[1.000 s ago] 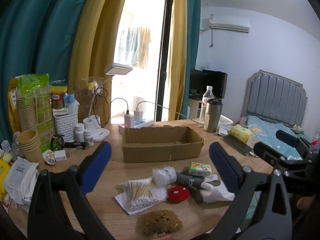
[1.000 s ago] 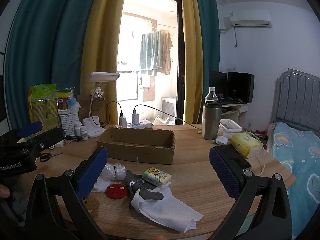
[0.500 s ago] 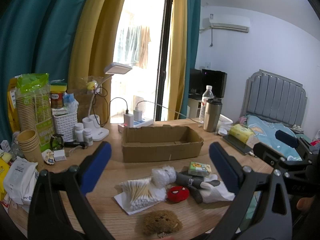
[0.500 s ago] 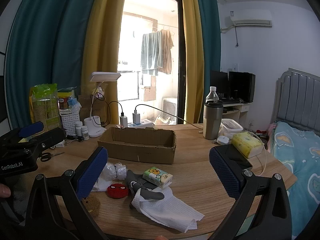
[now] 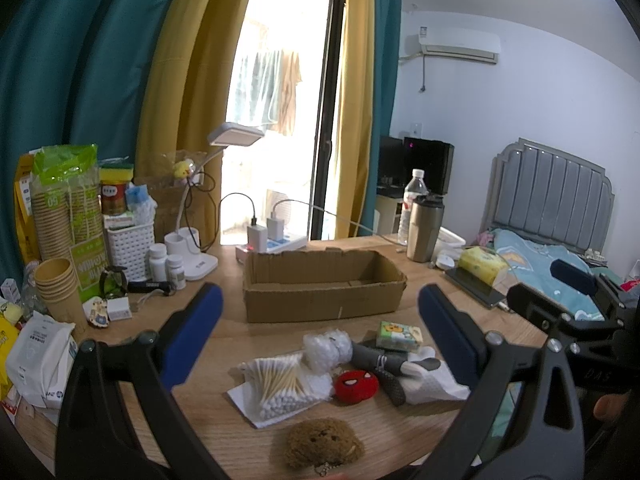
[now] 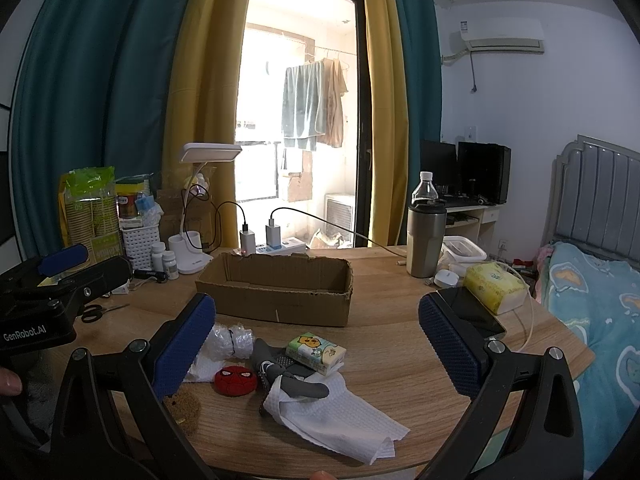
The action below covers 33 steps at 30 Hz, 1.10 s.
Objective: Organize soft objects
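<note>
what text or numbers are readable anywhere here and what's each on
"GenRobot.AI": on the body of the left hand-held gripper, seen in the right wrist view.
"60": on the sleeve of paper cups.
"DAS": faint, on the right hand-held gripper.
Too small or blurred: red can, wipes pack, tissue pack, air conditioner sticker.

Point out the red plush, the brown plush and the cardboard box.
red plush (image 6: pixel 235 381), right wrist view, middle of its face.
brown plush (image 5: pixel 324 442), left wrist view, centre of its fuzzy body.
cardboard box (image 5: pixel 324 304), left wrist view, front wall.
</note>
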### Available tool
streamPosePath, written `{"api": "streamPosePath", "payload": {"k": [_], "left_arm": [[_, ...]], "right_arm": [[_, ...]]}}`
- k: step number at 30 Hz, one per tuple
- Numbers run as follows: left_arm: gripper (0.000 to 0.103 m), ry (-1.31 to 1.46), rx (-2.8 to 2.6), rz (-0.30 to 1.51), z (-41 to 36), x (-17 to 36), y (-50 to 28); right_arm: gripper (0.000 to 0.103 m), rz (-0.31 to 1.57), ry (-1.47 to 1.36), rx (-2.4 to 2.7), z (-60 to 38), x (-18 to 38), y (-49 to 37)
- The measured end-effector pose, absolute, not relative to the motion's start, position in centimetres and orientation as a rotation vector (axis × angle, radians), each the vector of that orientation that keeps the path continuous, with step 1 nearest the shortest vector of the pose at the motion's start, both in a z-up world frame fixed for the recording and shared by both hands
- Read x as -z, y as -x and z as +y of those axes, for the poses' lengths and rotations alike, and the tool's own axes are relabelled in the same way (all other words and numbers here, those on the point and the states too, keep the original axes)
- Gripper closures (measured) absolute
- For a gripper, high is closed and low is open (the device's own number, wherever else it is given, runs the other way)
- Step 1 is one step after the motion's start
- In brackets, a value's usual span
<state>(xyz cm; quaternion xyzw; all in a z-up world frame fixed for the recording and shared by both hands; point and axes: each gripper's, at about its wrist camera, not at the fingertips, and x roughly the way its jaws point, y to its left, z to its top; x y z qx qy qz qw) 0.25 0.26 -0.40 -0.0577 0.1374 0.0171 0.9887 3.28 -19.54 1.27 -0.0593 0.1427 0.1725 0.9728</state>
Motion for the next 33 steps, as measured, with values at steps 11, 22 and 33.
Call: {"api": "streamPosePath", "payload": {"k": [11,22,33], "left_arm": [[0.004,0.117,-0.035,0.277,0.2,0.4,-0.2],[0.004,0.117,-0.034,0.28,0.0,0.8,-0.2],[0.004,0.119,-0.029,0.288,-0.4,1.5,-0.1]], "right_arm": [[0.0,0.287,0.118,-0.349,-19.5,-1.3,-3.2],[0.0,0.288,0.118,-0.348,-19.6,-1.3,-3.3],[0.0,0.284,0.128,-0.352,-19.4,-1.1,-3.1]]}}
